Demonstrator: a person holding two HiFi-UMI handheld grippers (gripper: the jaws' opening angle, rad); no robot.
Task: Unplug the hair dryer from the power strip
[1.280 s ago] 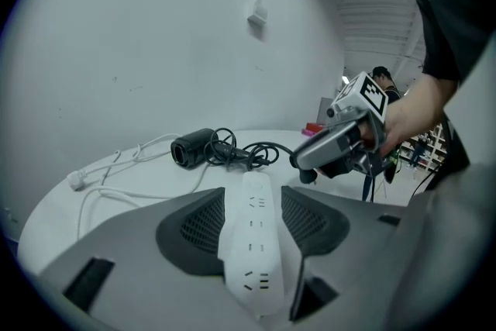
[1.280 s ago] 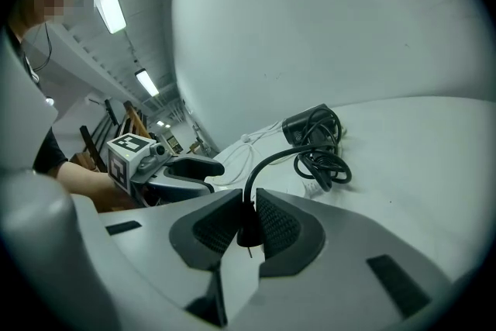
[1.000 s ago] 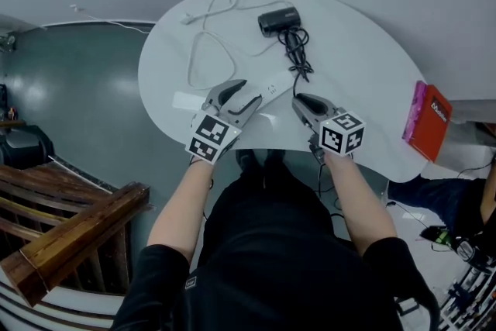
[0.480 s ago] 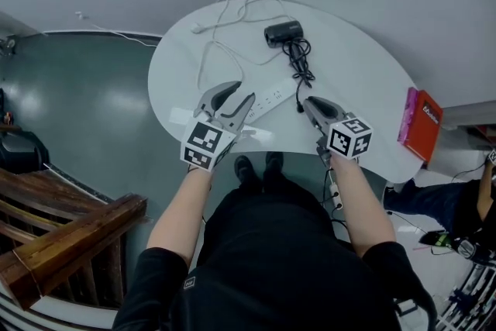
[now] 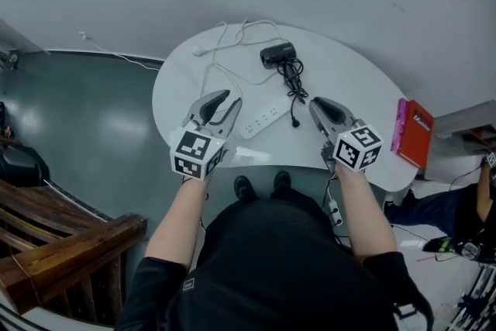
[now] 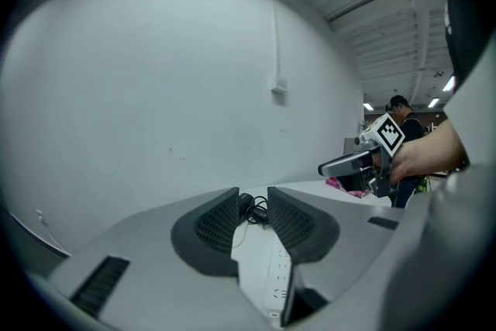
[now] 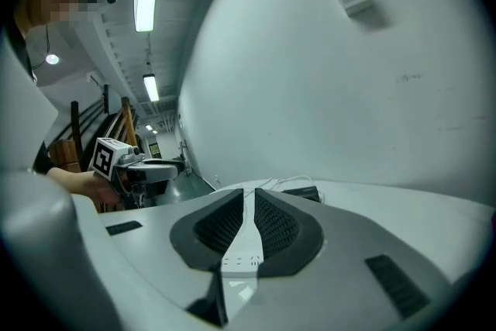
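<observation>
Holding the left hand-held gripper (image 5: 223,98) narrow and empty, jaws just closing partway, and the right hand-held gripper (image 5: 318,105) nearly together, empty too. Watching the power strip (image 5: 260,118) lying between them, long axis running lower left to upper right. Judging the black plug (image 5: 294,122) already free beside its right end, nearer the right one; hair dryer (image 5: 277,54) lying further up the surface (image 5: 360,85).

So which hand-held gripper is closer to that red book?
Right. The right hand-held gripper hovers near the red book; the left hand-held gripper is beyond the power strip, over the opposite side of the table.
</observation>
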